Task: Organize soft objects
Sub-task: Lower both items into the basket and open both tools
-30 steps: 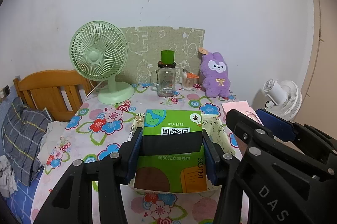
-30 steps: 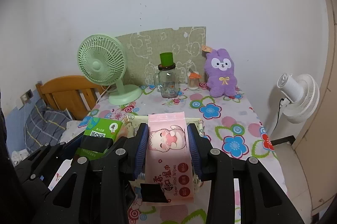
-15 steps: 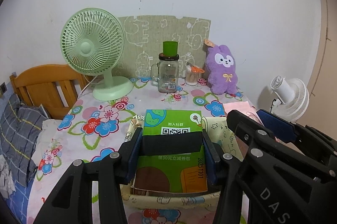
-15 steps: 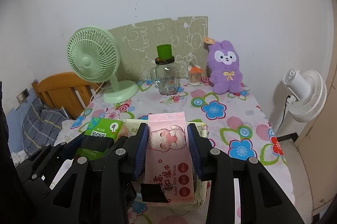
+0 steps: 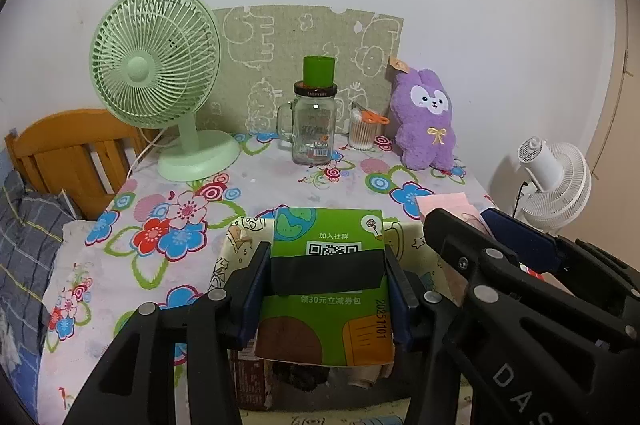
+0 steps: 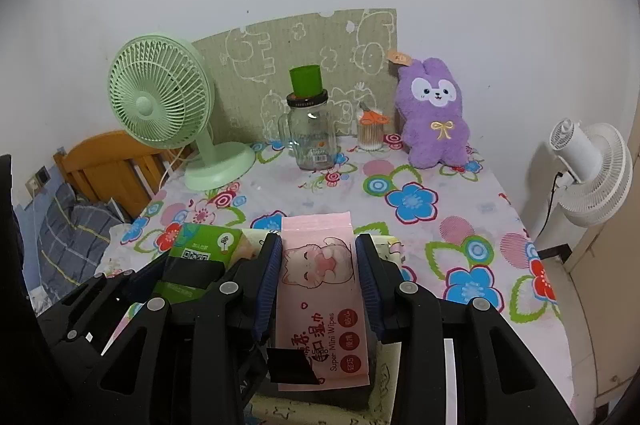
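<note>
Left gripper [image 5: 328, 289] is clamped on the green tissue pack [image 5: 328, 321], pads pressing its two long sides, so the soft pack hangs level without sagging. Grip sits near mid-length; likely chosen to keep it balanced. The pack is directly between the fingers, poised over the pale patterned storage box [image 5: 234, 245] at the near edge of the surface [image 5: 260, 181]. Box contents underneath are dark and hard to make out.

Right gripper [image 6: 316, 273] is clamped on the pink wet-wipes pack [image 6: 320, 305], held the same way by its narrow sides, lengthwise along the fingers. It too sits over the box [image 6: 390, 245], just beside the green pack [image 6: 200, 257].

Judgement: both packs are held side by side for lowering into the box together. Neither looks released yet.
</note>
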The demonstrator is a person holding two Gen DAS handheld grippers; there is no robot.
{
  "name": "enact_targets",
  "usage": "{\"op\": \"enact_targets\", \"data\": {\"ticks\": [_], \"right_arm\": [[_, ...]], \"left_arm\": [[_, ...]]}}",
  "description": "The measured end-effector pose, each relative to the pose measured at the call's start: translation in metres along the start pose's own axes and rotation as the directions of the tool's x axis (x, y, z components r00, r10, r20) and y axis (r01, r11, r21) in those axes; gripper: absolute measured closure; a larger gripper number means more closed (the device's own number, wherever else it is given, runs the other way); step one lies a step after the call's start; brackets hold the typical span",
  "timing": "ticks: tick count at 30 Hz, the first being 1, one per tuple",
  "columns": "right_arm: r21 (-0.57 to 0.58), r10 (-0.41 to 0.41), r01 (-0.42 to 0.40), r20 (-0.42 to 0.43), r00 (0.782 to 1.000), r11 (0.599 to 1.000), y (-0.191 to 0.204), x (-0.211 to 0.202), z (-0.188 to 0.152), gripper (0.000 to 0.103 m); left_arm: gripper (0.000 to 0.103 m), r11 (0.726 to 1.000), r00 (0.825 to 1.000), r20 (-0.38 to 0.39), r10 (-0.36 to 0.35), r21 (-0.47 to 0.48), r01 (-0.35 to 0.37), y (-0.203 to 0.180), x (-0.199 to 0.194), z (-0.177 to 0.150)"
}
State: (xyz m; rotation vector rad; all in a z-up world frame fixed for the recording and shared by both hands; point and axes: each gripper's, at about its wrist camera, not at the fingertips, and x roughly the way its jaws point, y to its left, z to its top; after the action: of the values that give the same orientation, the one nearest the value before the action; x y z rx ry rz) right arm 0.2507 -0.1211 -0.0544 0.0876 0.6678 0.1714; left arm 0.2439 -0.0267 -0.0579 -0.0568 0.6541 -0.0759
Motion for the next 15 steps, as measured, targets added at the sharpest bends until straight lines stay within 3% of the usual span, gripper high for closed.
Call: {"op": "enact_targets", "data": {"ticks": [4,11,15], "right_arm": [[0.000,0.002,-0.002,-0.022,1.000,1.000,0.000,0.011,-0.002,0.062],[-0.008,0.010,-0.011,-0.059,0.998,1.000,0.003,0.028,-0.006,0.062],[-0.013,0.023,-0.025,-0.080,0.997,1.000,0.008,0.038,-0.008,0.062]], "left_arm": [[0.048,1.000,1.000,-0.022,-0.002,-0.001,0.002,0.002,0.010,-0.002],[0.025,0.999,0.998,-0.054,0.039,0.018,-0.038,0.008,0.017,-0.006],[0.021,0.999,0.997,-0.075,0.037,0.023,-0.036,0.012,0.019,-0.010]]}}
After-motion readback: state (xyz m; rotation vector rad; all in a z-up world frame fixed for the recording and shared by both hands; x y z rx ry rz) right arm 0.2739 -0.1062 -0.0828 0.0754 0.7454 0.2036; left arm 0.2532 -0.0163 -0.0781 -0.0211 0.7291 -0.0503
